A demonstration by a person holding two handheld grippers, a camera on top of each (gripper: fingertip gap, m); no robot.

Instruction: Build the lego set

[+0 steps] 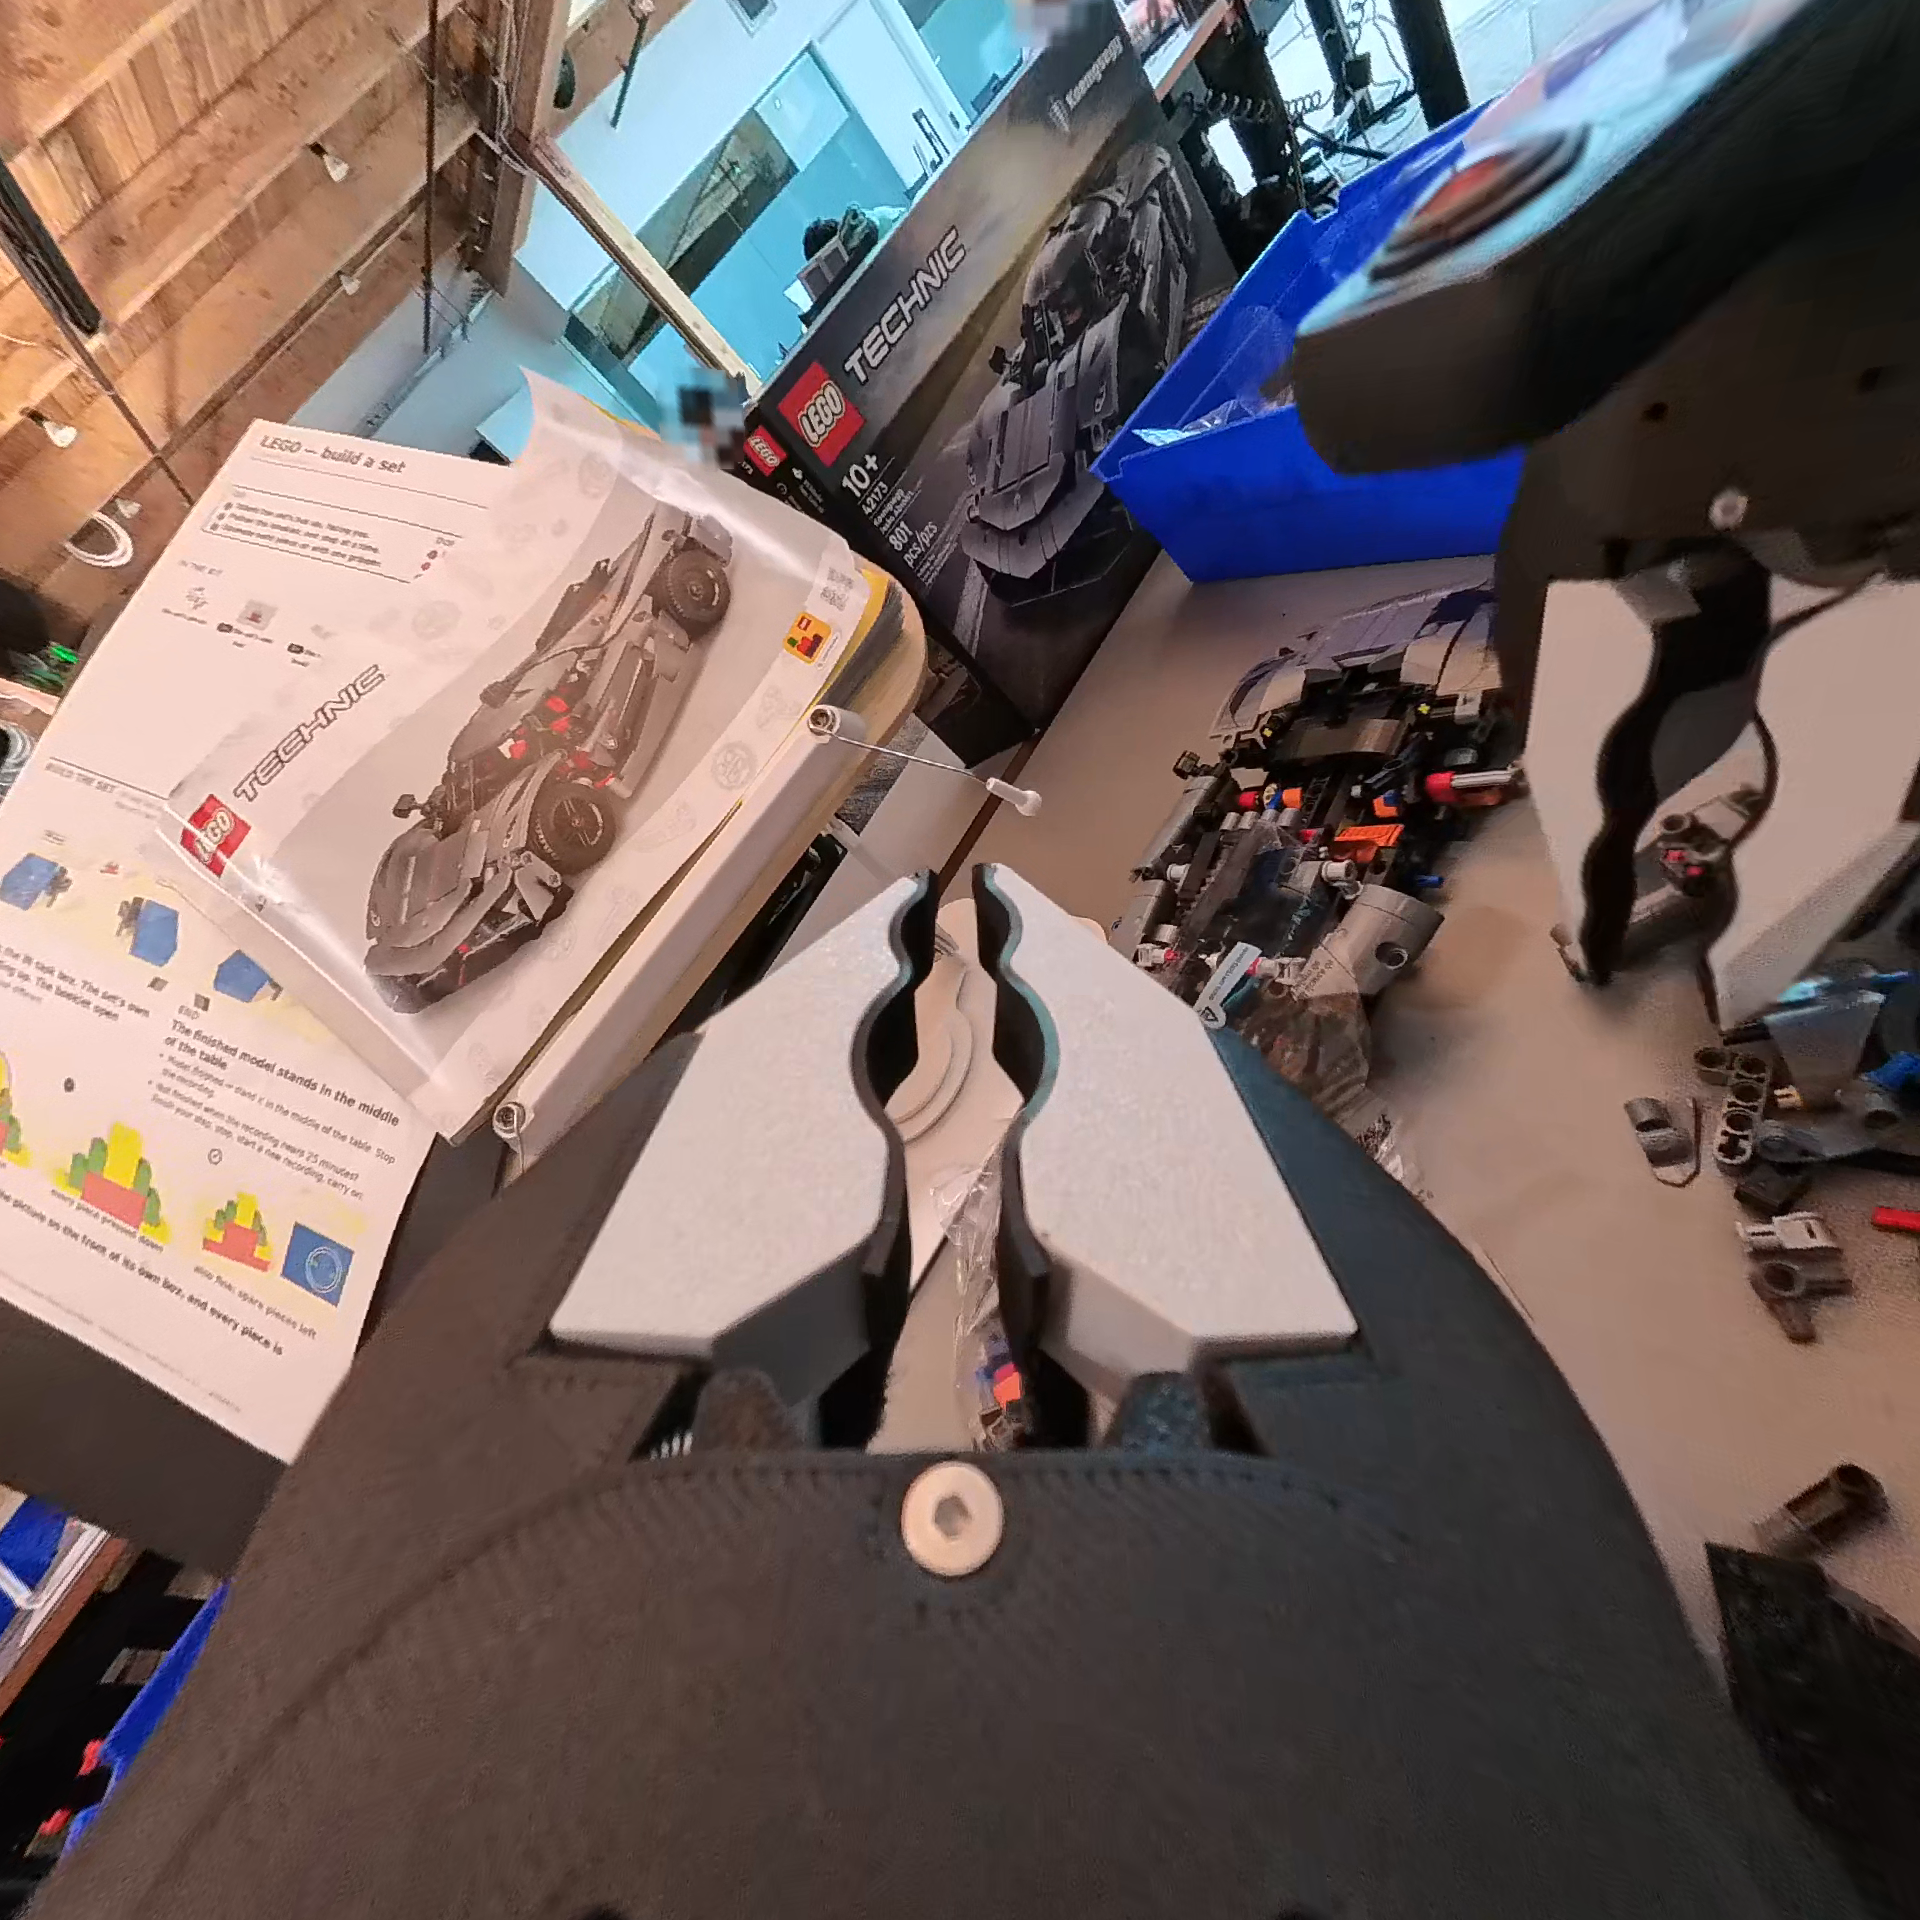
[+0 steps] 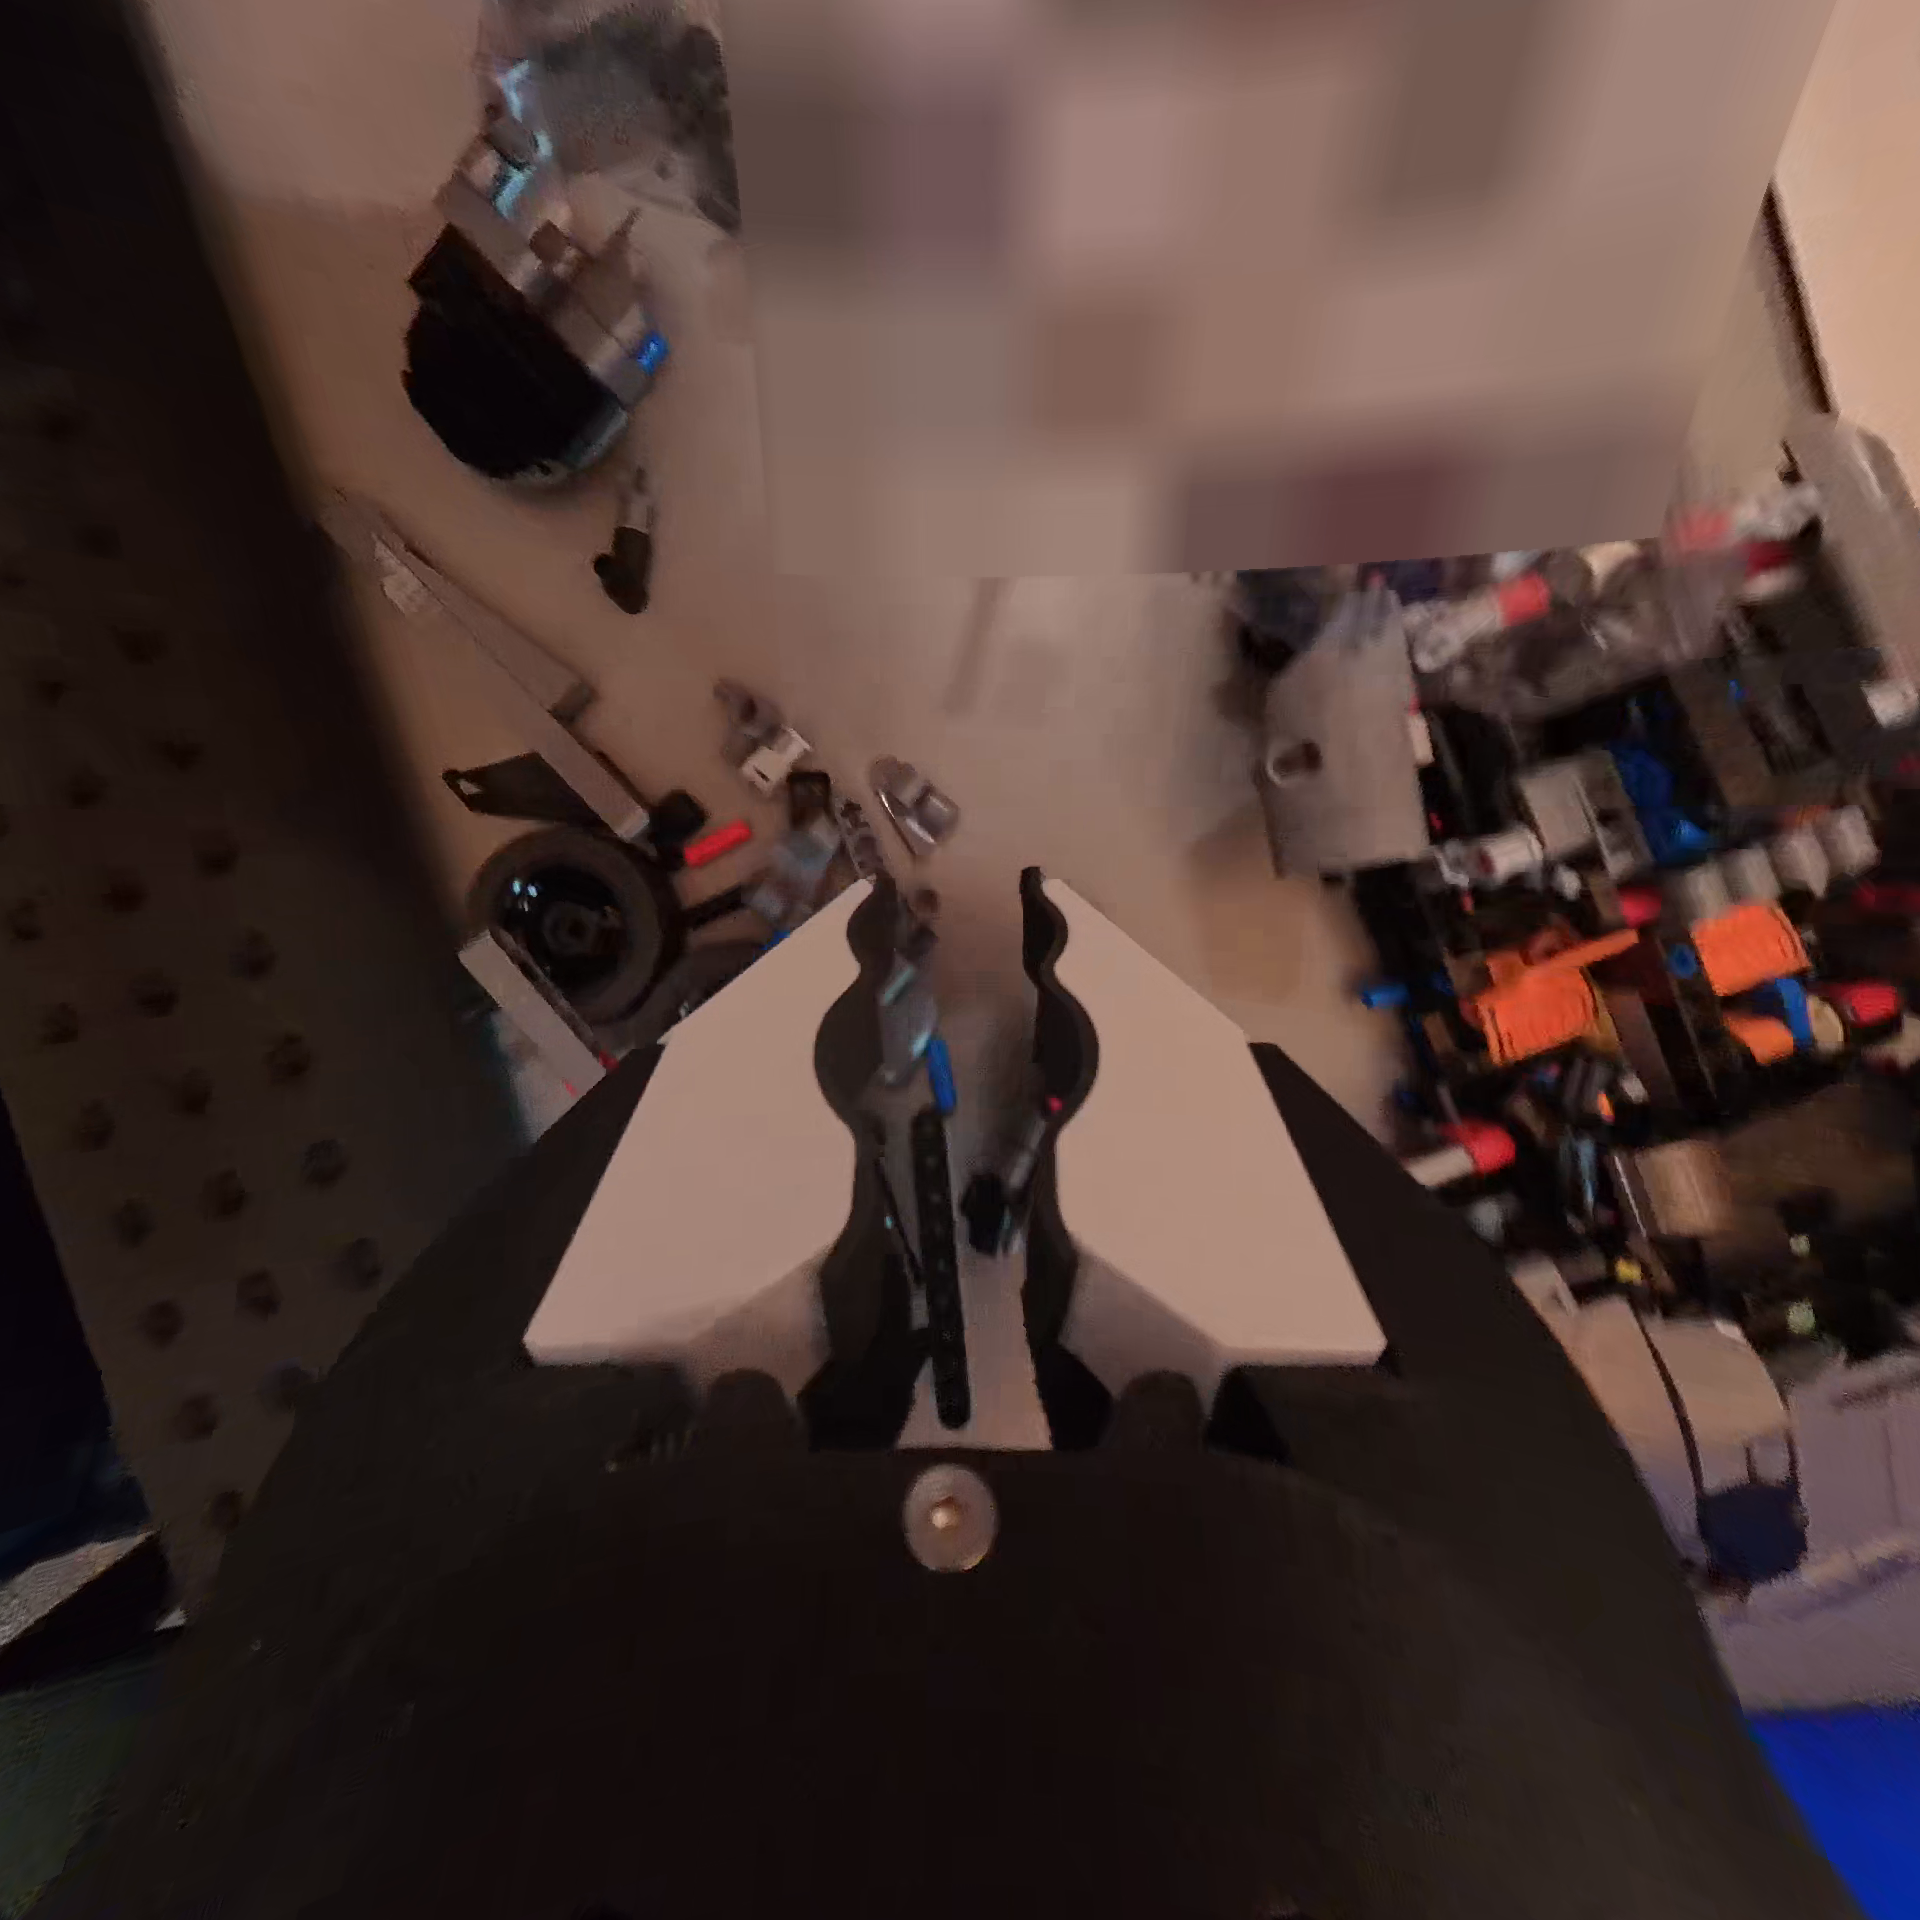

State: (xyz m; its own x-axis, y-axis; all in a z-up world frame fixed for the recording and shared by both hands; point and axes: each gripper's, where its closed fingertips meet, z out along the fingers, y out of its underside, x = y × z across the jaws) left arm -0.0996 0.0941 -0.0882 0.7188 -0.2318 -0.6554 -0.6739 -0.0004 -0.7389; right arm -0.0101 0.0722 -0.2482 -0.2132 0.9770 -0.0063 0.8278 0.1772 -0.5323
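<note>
I see one half-built car (image 1: 1340,800), one box (image 1: 997,416), one blue bin (image 1: 1299,488), two wheels (image 2: 566,925), and one booklet (image 1: 520,748).

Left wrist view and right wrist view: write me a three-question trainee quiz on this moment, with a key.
1. True or false: the blue bin stands beside the set's box.
2. Fill in: the cover of the instruction booklet pictures a grey ___.
3. Choose one: the right gripper points down over
A) the instruction booklet
B) the loose pieces on the table
C) the blue bin

Key
1. True.
2. Car.
3. B. The partly built model lies just beside those pieces.
</note>
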